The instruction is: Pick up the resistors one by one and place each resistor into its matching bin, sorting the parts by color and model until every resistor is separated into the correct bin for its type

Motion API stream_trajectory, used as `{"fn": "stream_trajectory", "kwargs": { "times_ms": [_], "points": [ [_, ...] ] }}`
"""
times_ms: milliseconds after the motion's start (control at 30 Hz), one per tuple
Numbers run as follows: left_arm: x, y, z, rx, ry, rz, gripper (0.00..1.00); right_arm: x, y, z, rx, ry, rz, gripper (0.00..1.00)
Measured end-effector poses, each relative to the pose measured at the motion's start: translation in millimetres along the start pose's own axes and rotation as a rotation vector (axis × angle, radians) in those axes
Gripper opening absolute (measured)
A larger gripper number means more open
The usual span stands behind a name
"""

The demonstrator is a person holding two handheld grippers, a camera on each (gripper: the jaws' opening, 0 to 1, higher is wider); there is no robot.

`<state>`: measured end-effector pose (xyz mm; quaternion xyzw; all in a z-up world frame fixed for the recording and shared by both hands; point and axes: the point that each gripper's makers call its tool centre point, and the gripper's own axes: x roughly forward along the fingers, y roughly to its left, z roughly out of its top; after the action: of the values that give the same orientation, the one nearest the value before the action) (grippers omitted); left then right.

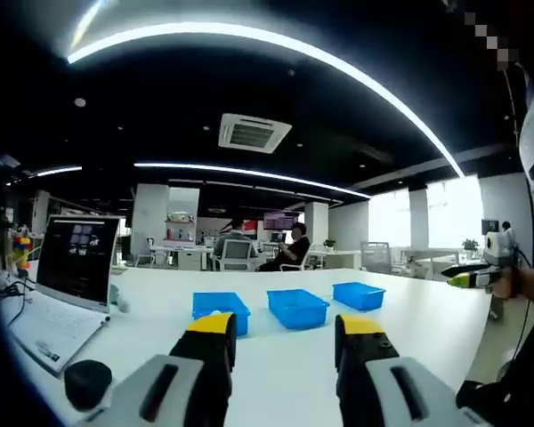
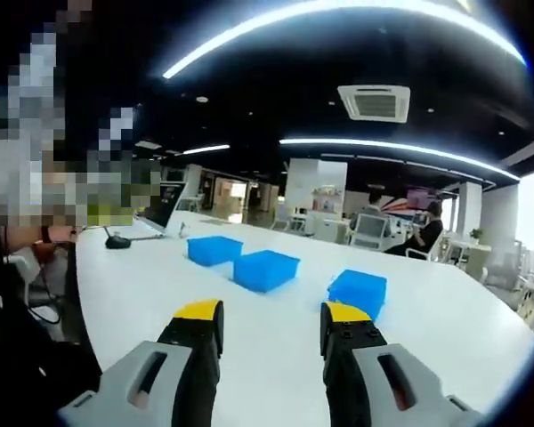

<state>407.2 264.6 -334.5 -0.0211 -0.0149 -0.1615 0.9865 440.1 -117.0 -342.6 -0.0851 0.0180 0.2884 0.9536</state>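
- Three blue bins (image 1: 298, 308) sit in a row on the white table (image 1: 427, 329), past the laptop (image 1: 76, 267).
- Both grippers, left (image 1: 285, 342) and right (image 2: 271, 329), hang spread wide, holding nothing.
- No resistors can be seen; look first, then reach slowly.

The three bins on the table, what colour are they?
Blue, all three bins, sitting on the white table. The right gripper view shows them best.
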Motion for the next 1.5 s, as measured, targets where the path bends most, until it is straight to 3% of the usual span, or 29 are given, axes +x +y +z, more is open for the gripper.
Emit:
{"fn": "stream_trajectory", "kwargs": {
  "times_ms": [667,1500],
  "points": [
    [14.1,-7.6,-0.5,0.016,0.006,-0.018,0.46,-3.9,-19.1,-8.0,0.015,0.012,-0.043,0.45],
    [28.1,-7.9,-4.4,-0.003,0.001,-0.04,0.44,-4.2,-19.4,-13.4,0.032,0.021,-0.055,0.44]
  ]
}}
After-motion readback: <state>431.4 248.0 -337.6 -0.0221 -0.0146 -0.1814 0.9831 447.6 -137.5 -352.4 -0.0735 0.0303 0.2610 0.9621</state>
